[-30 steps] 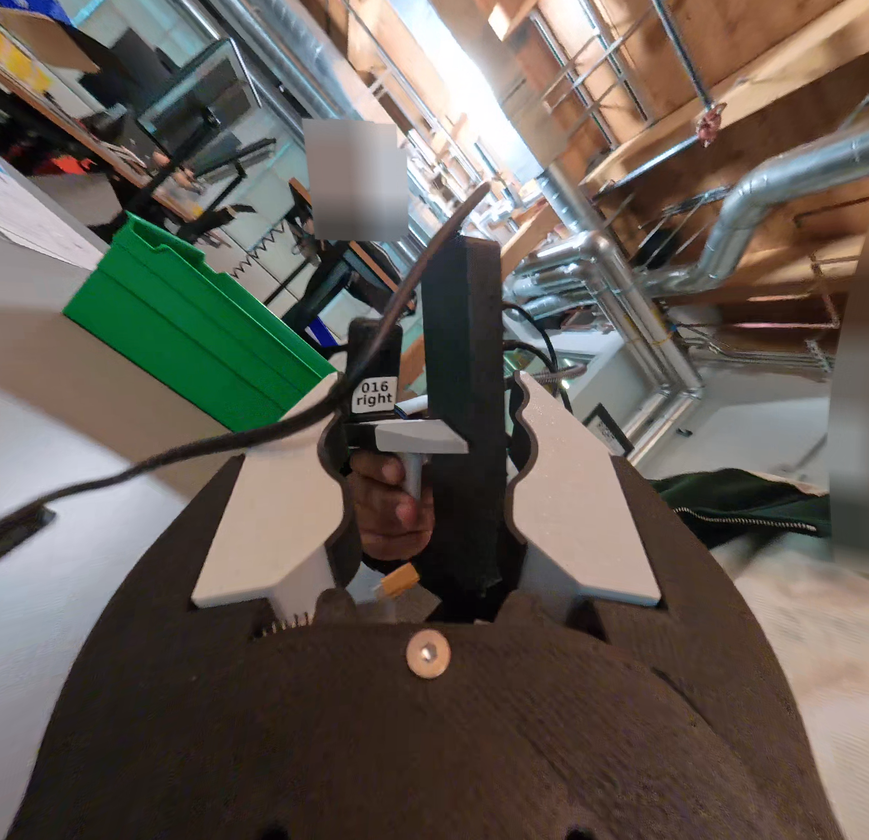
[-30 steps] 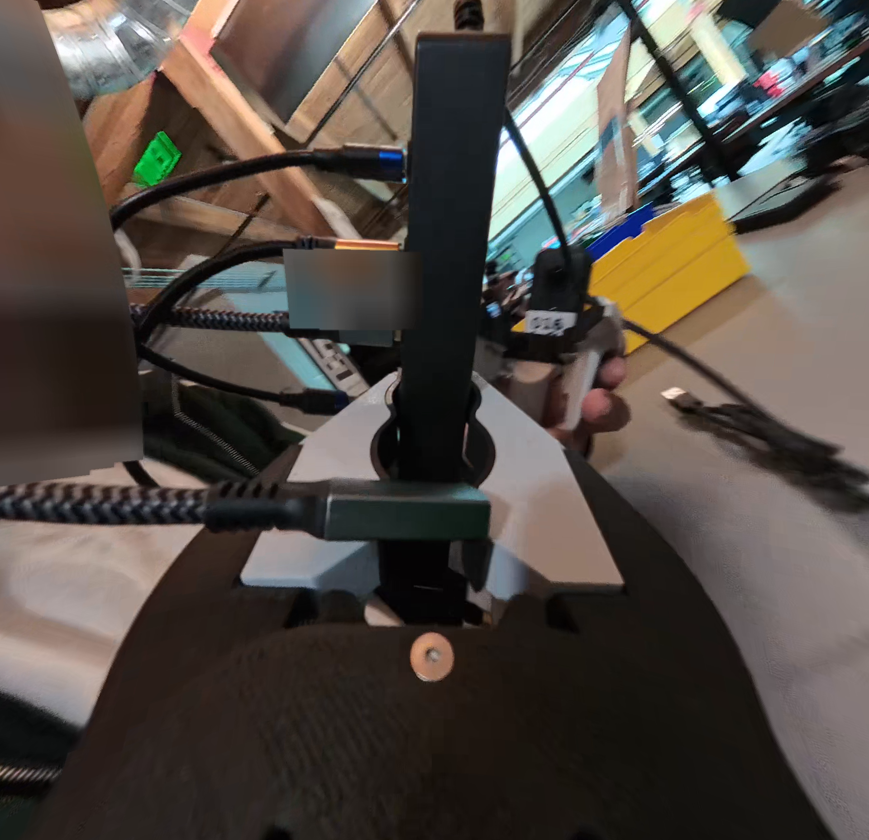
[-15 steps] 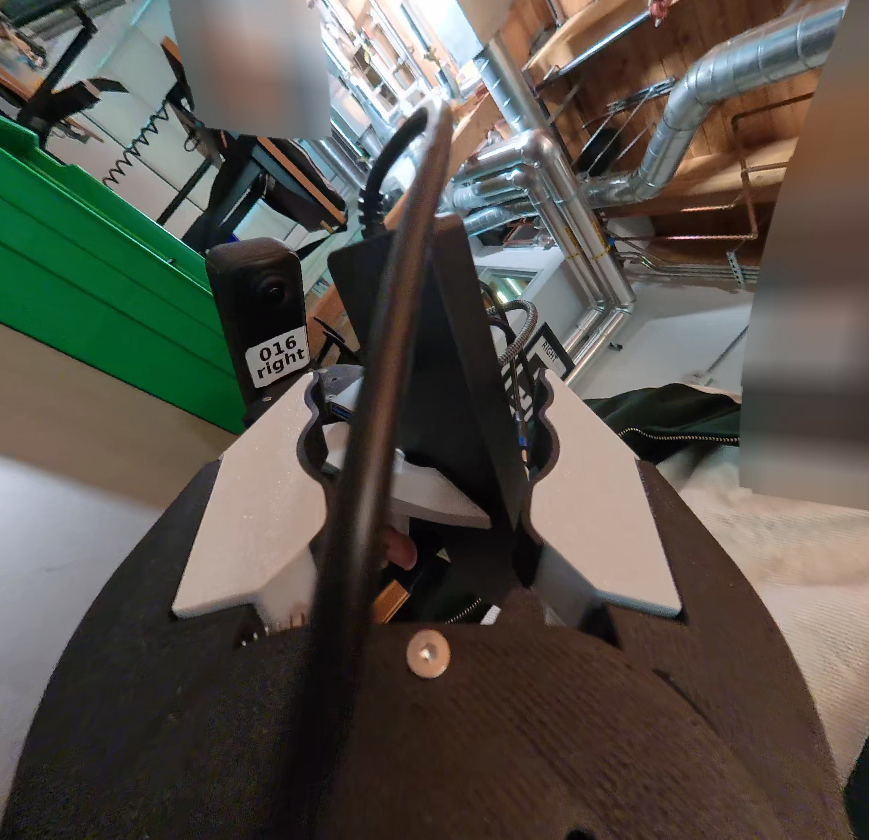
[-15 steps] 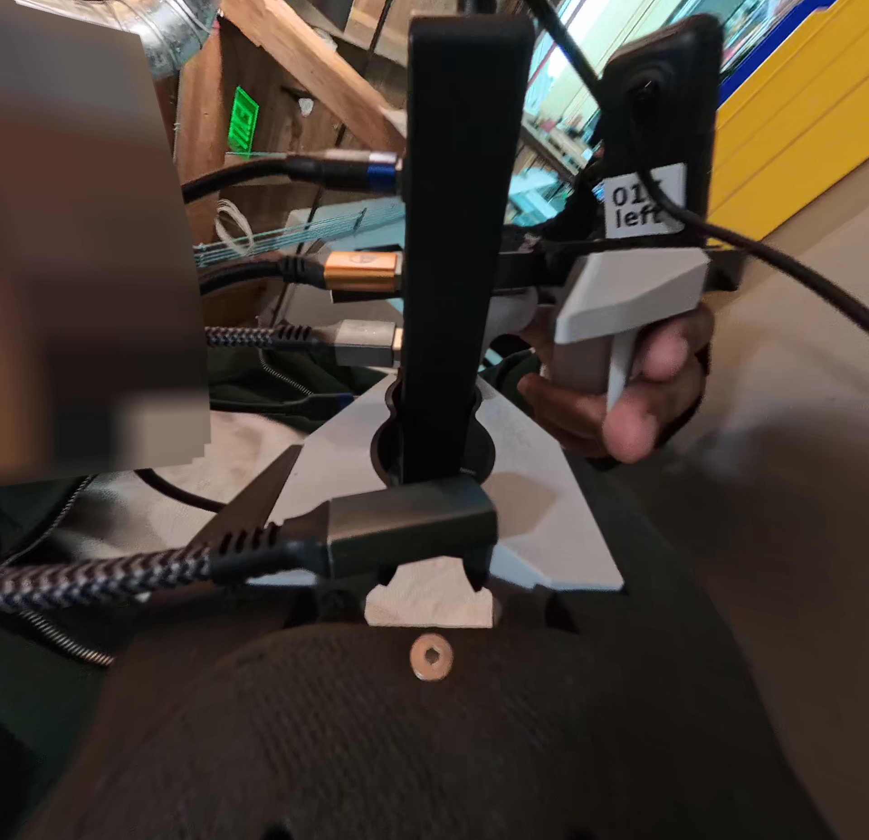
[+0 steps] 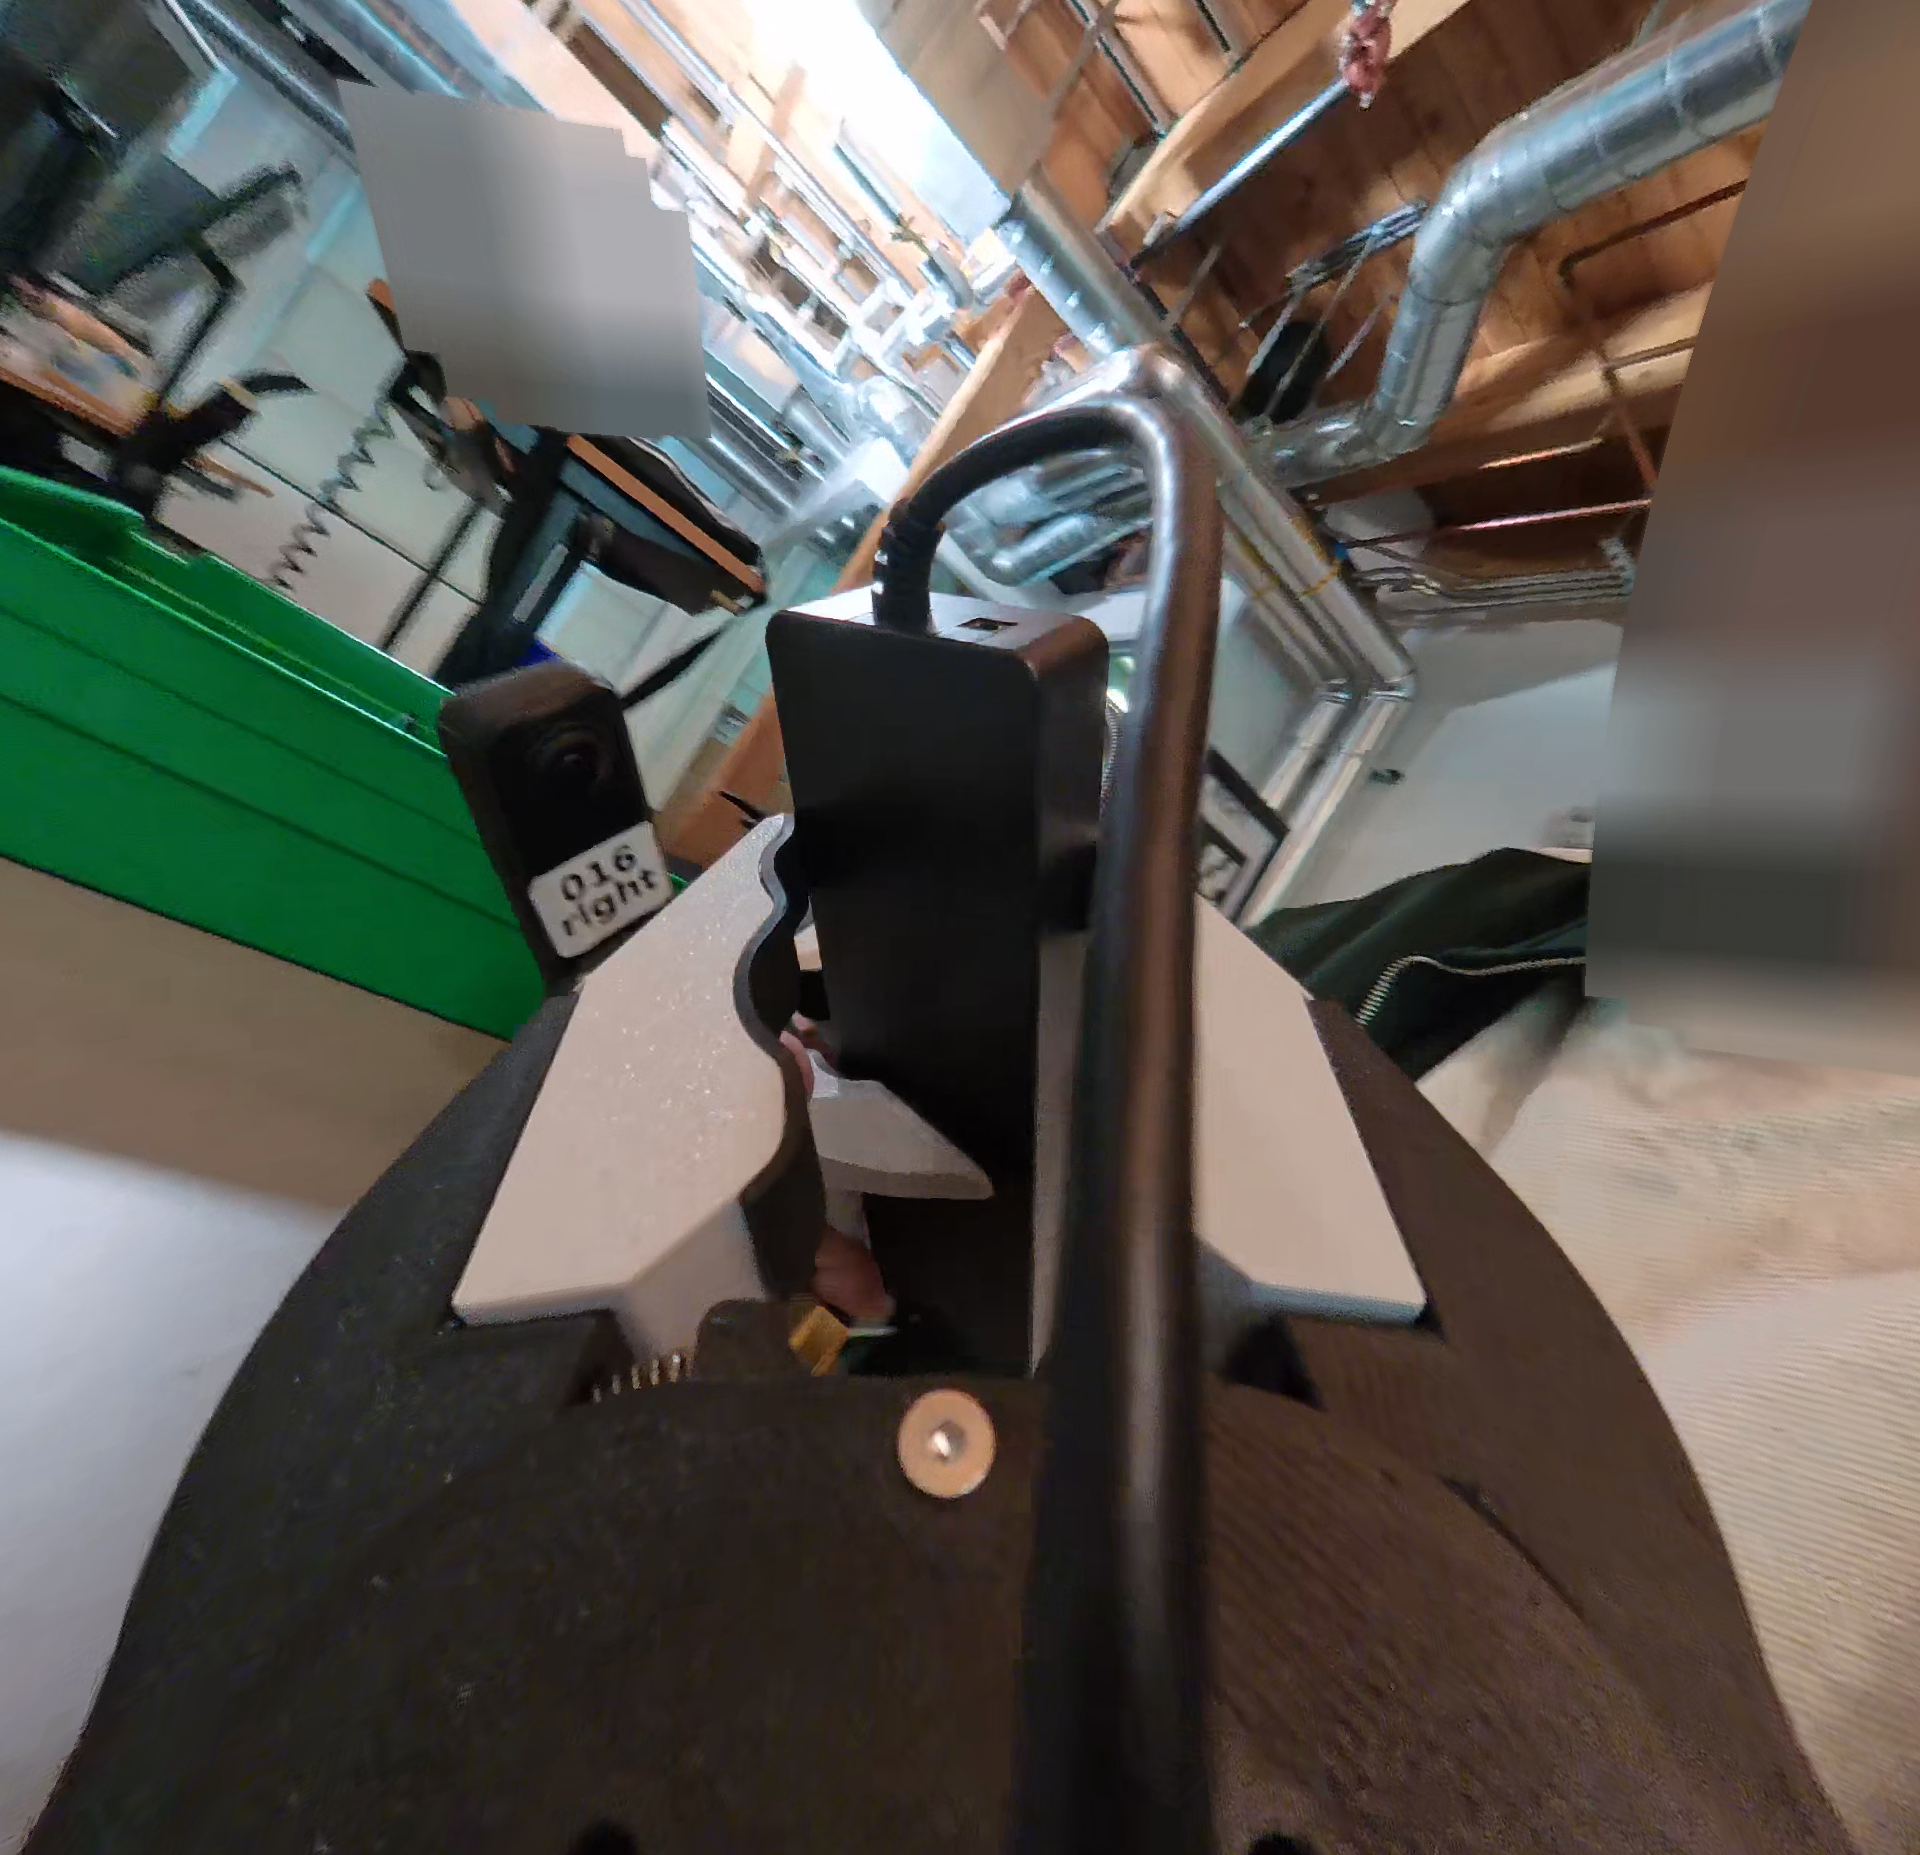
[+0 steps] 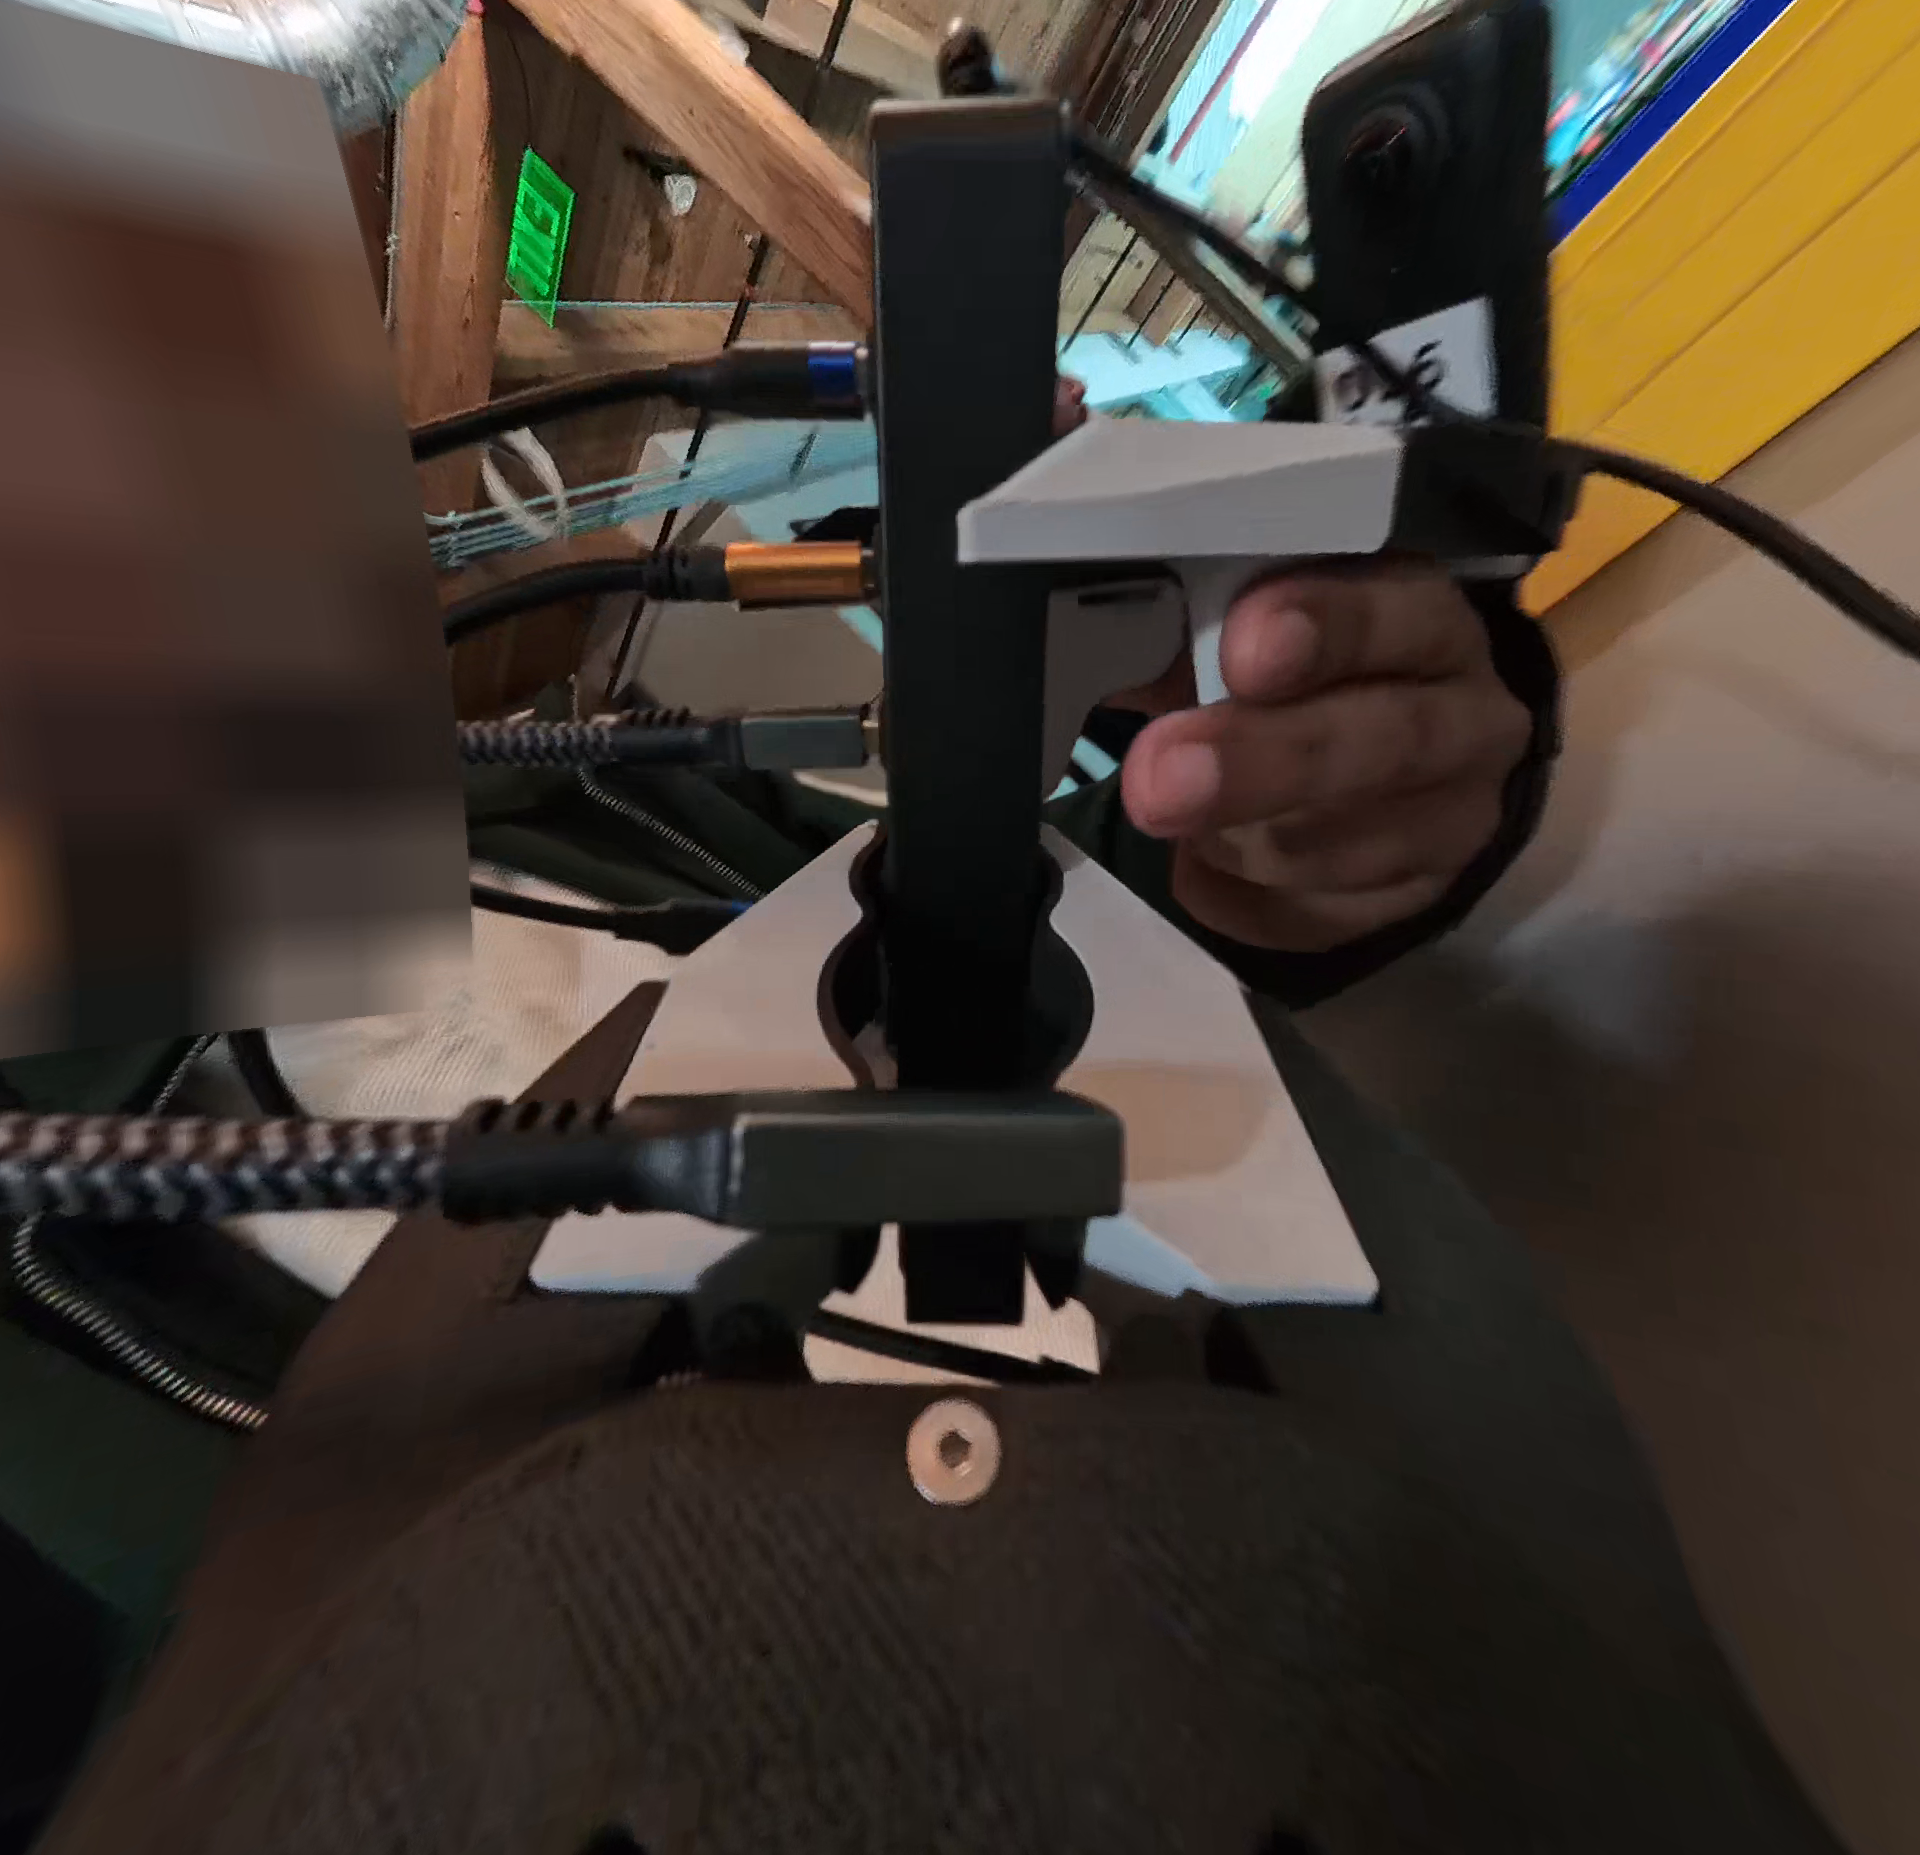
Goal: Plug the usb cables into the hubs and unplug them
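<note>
Change: against half a second ago, we see the long black plastic usb hub (image 5: 925,870) turned; its own black lead (image 5: 1132,974) now crosses 12 to 6 o'clock

Meaning: we judge repositioning, no cable unplugged yet

Left gripper (image 5: 935,1067): clamped on hub

Right gripper (image 6: 961,984): clamped on hub, below three plugged cables (image 6: 790,569) at 10 o'clock

Containers: green plastic bin (image 5: 229,766) at 9 o'clock, yellow plastic bin (image 6: 1714,226) at 2; contents hidden

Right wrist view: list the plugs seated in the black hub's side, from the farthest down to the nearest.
Blue-ringed plug → orange metal plug → grey plug on a braided cable → large grey plug, all in the hub.
</note>
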Tool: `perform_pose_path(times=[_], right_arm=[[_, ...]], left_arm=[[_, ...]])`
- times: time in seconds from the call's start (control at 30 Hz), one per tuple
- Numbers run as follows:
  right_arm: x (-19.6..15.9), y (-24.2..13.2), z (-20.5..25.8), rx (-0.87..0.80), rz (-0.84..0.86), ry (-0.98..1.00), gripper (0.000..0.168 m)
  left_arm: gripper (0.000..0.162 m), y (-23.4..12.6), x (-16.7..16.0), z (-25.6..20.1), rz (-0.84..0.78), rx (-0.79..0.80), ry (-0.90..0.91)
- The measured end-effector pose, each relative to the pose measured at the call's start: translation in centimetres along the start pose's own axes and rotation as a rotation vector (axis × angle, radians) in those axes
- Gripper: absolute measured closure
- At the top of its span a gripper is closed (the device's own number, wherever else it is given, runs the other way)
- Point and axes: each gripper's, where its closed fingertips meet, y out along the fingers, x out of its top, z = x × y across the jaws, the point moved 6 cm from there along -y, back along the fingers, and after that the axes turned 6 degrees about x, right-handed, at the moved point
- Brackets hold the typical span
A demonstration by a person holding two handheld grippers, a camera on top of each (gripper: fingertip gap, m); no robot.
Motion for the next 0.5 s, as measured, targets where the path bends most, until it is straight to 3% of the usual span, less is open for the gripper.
perform_pose_path(times=[0.17, 0.33, 0.5], right_arm=[[2.1, -2.6, -1.4, -0.255, -0.141, -0.132, 0.130], [3.6, -4.8, -1.4, -0.565, -0.166, -0.377, 0.127], [4.4, -6.1, -1.3, -0.724, -0.236, -0.472, 0.131]], left_arm=[[0.112, -0.9, 1.1, 1.6, -0.062, 0.196, 0.108], [0.107, -2.9, 3.0, 3.0, -0.216, 0.345, 0.095], [0.114, -4.7, 4.2, 4.0, -0.309, 0.471, 0.106]])
